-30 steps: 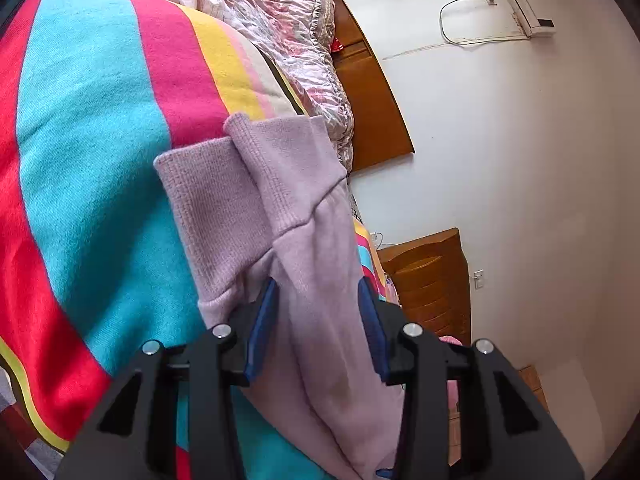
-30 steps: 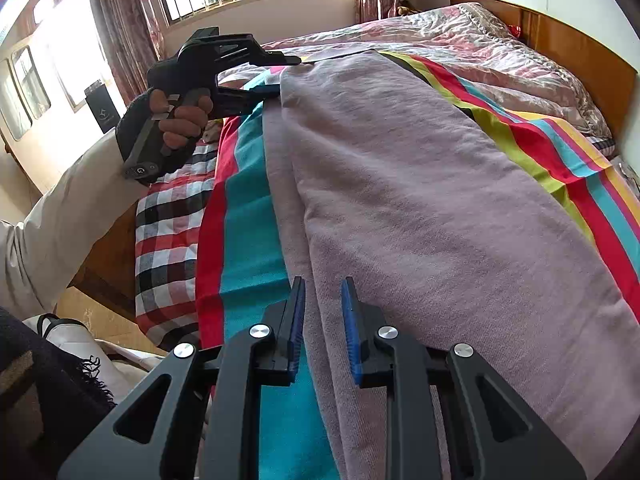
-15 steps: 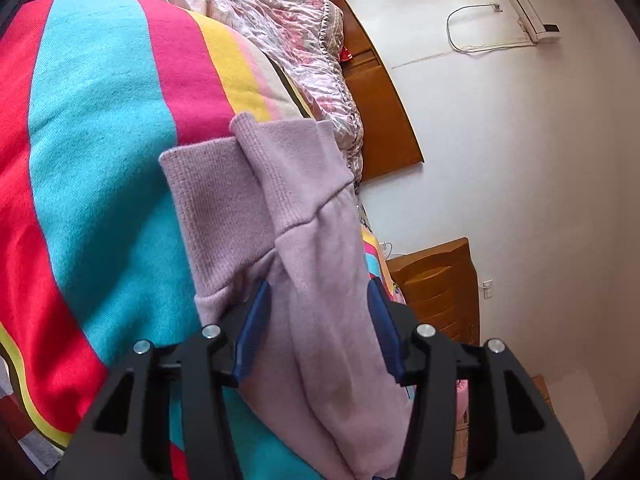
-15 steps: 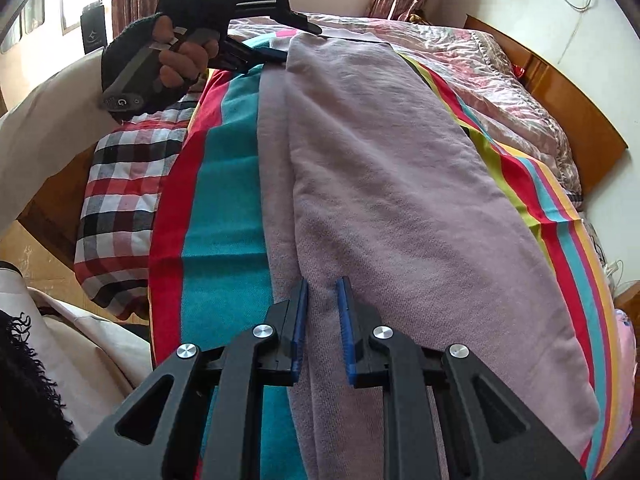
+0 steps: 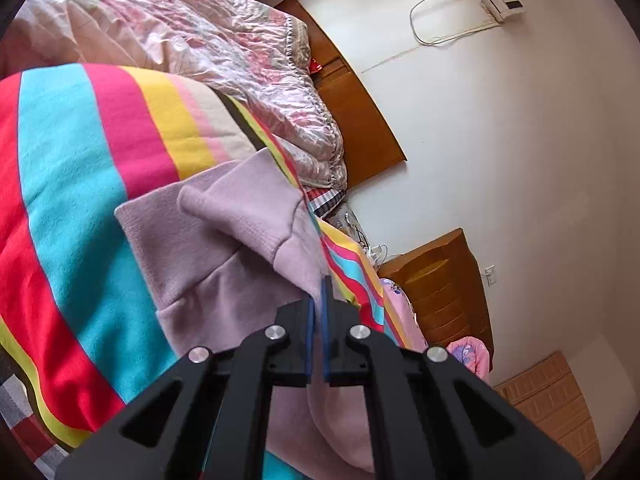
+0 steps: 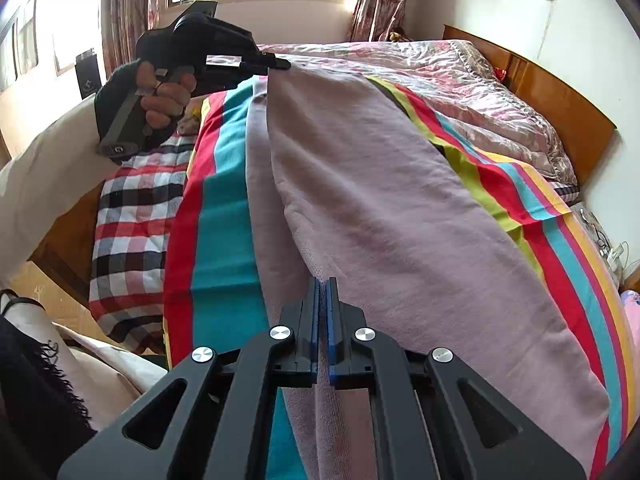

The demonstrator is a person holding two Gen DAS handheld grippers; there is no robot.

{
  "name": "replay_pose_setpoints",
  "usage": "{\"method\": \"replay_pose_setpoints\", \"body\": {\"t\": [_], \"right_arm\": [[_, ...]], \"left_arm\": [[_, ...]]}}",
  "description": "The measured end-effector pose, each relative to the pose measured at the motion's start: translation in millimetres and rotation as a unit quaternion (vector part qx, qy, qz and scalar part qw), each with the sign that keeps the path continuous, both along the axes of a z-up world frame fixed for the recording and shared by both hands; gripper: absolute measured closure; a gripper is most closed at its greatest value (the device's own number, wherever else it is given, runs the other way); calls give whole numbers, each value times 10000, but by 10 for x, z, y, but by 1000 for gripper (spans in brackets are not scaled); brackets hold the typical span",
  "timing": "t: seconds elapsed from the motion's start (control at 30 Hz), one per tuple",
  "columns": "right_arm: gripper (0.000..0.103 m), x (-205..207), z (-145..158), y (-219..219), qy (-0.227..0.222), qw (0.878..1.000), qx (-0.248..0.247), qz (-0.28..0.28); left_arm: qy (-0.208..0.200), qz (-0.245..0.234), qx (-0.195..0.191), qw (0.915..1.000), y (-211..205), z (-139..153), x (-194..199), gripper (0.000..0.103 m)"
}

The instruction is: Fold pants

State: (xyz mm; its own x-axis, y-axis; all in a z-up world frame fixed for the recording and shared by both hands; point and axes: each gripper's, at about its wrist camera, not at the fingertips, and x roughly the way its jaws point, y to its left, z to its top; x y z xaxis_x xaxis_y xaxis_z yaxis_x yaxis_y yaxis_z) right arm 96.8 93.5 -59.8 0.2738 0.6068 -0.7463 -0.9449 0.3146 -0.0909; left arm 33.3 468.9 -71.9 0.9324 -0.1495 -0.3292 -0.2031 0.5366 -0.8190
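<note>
Right gripper (image 6: 322, 292) clamped on near edge of mauve pants (image 6: 400, 216), doubled lengthwise on striped blanket (image 6: 224, 216) covering bed. Long axis runs straight away from it to left gripper (image 6: 276, 65), pinching cuff-end edge. Cuffs (image 5: 224, 216) stacked. Open blanket right of pants; bed edge close on left.
</note>
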Motion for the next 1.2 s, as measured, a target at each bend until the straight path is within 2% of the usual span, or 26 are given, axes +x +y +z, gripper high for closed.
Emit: {"method": "replay_pose_setpoints", "body": {"t": [0.07,0.1,0.23,0.3,0.5,0.6,0.7,0.8,0.87,0.97,1.0,1.03,1.07,1.1,1.13,1.2], "right_arm": [[100,-51,90,-31,50,9999,-20,135],[100,-69,72,-27,119,9997,-70,199],[100,-130,-277,103,222,9981,-482,320],[100,-160,-396,141,193,9974,-617,330],[100,-135,-319,74,270,9980,-494,290],[99,-182,-286,69,179,9987,-416,222],[100,-175,-180,10,189,9994,-244,182],[99,-136,-306,19,341,9987,-318,189],[99,-155,-426,46,327,9986,-357,196],[89,-141,-353,-17,482,9985,-233,124],[84,-156,-308,-76,545,9983,-174,144],[76,-172,-267,-156,665,9976,-71,154],[59,-166,-207,-276,833,9964,99,130],[50,-146,-150,-422,942,9951,294,30],[50,-95,-101,-590,994,9937,472,-206],[50,77,-65,-973,1045,9875,695,-953]], "left_arm": [[234,39,435,9988,-54,121,-35,100],[440,110,536,9975,-33,74,-47,100],[983,313,102,9946,170,-495,-126,100],[930,339,10,9951,168,-630,-173,100],[1013,358,215,9940,155,-522,-164,100],[985,406,142,9942,140,-494,-185,100],[1005,442,418,9931,69,-352,-206,100],[1214,407,358,9911,103,-461,-127,100],[1187,414,270,9917,116,-537,-104,99],[1267,569,405,9895,73,-448,-134,94],[1409,706,643,9854,16,-360,-149,87],[1544,845,996,9793,-84,-231,-168,70],[1704,1046,1426,9694,-213,-80,-189,54],[1724,1166,1821,9610,-386,81,-211,34],[1598,1032,2118,9586,-590,218,-206,31],[1333,304,2439,9601,-1064,382,-94,27]]}}
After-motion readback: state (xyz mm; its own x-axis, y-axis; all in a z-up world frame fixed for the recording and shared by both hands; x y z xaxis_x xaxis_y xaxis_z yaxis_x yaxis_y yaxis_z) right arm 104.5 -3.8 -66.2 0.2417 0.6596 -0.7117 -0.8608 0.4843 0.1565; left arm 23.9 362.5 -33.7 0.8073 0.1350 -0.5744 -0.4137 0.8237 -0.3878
